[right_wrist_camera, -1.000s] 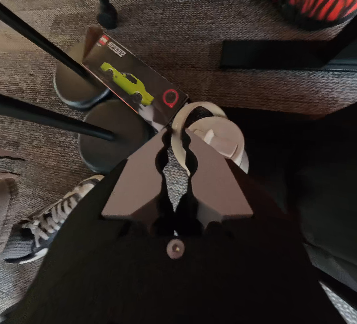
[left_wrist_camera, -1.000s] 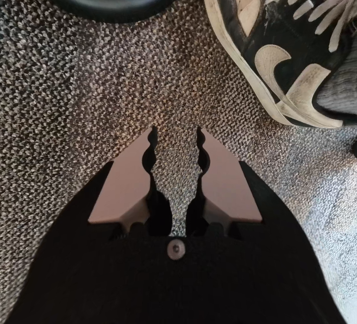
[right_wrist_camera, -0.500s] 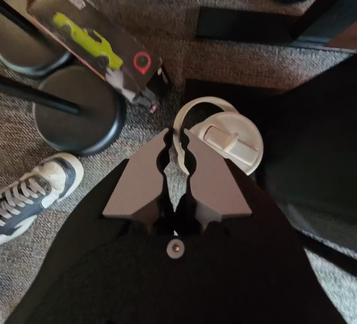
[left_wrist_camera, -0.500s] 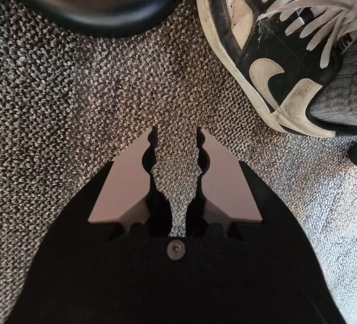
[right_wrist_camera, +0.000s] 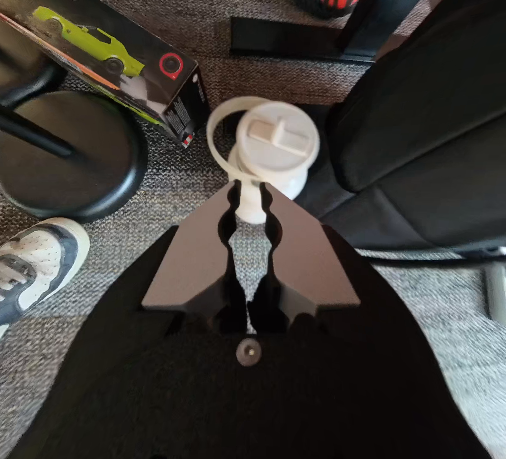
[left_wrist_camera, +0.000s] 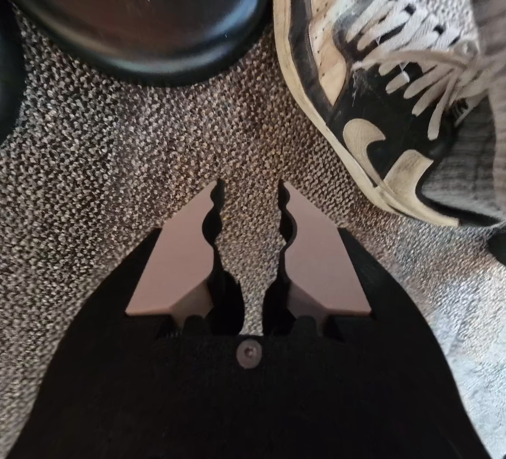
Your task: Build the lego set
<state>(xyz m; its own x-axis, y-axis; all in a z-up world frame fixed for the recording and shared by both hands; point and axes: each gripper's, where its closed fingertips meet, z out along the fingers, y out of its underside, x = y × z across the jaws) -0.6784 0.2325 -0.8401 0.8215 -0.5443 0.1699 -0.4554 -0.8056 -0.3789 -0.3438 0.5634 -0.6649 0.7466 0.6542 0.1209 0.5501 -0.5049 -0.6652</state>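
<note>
In right tongs, bottle now tilted.

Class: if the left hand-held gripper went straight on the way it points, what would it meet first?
Probably the carpet itself, which it faces closely; farther along lies a black round base. Depth is unclear.

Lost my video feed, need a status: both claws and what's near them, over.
Left claw open, bare over carpet. Right claw closed on white bottle at its loop handle. Toy box, round black base, black seat close by.
</note>
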